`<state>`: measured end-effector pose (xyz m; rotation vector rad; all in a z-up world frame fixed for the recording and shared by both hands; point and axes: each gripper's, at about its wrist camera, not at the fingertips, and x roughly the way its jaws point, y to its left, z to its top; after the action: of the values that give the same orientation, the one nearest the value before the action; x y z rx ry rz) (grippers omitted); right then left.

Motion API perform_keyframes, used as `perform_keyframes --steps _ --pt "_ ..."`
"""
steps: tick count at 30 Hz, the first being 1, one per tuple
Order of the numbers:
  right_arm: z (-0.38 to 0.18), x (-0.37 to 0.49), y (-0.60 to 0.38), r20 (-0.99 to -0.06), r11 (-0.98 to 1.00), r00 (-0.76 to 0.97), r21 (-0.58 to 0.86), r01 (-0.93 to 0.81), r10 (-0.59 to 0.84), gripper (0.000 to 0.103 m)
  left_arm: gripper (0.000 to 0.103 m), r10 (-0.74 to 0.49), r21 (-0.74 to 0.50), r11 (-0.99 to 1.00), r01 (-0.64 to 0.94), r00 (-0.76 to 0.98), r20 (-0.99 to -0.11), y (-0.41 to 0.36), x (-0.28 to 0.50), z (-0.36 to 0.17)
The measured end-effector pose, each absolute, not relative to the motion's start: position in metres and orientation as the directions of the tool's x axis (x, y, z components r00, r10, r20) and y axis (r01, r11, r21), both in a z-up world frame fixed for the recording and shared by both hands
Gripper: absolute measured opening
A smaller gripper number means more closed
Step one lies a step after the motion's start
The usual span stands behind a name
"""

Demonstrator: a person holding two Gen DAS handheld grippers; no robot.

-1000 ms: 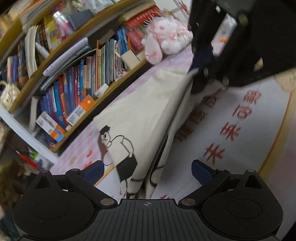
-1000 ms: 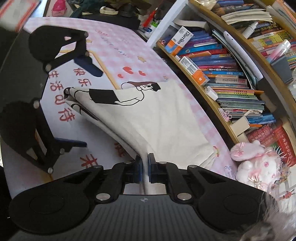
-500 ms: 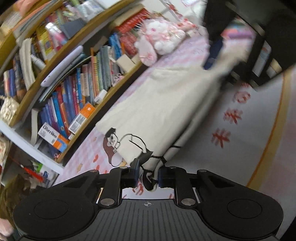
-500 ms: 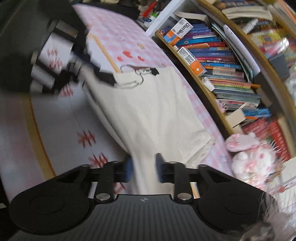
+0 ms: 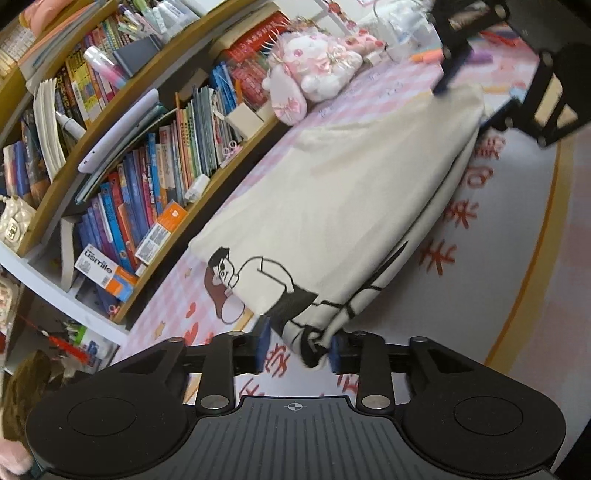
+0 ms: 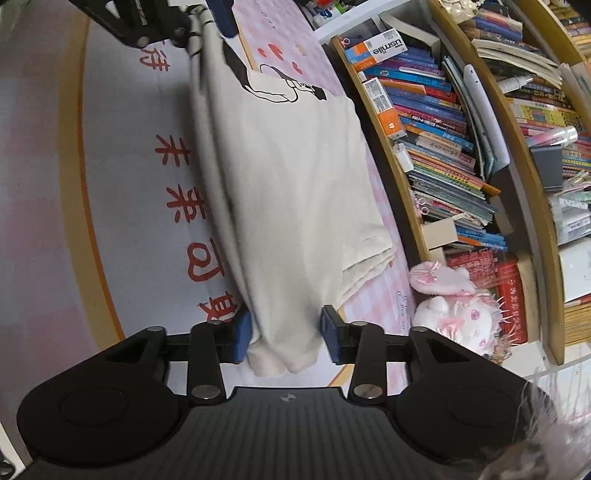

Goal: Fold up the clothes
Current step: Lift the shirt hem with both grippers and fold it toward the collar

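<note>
Cream shirt (image 5: 332, 206) lies folded lengthwise on the surface (image 5: 509, 266), long axis running tool to tool: left tool (image 5: 297, 349) and right tool (image 6: 286, 332) both open, straddling opposite ends.

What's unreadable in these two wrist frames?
- Left wrist view: right gripper is motion-blurred and cut by the top edge; contact with the cream shirt is unclear.
- Right wrist view: left gripper is cropped at the top edge.
- Both views: shirt's folded underside is hidden by its top layer.
</note>
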<state>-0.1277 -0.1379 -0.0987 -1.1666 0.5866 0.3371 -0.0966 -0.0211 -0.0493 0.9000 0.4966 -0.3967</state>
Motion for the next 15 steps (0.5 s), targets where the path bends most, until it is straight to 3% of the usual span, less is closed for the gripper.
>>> perform_keyframes --steps 2,10,15 --pt "-0.100 -0.129 -0.139 -0.579 0.364 0.813 -0.770 -0.524 -0.056 0.046 0.044 -0.112 0.645 0.559 0.522 0.818 -0.564 -0.020 -0.099 -0.053" --pt "-0.101 -0.134 -0.141 -0.555 0.345 0.831 -0.789 -0.509 -0.043 0.045 0.046 -0.112 0.653 0.546 0.525 0.818 -0.564 -0.020 -0.103 -0.057" --pt "-0.108 -0.140 -0.142 -0.510 0.255 0.860 -0.834 -0.489 -0.021 0.056 0.050 -0.122 0.675 0.513 0.530 0.823 -0.554 -0.019 -0.103 -0.057"
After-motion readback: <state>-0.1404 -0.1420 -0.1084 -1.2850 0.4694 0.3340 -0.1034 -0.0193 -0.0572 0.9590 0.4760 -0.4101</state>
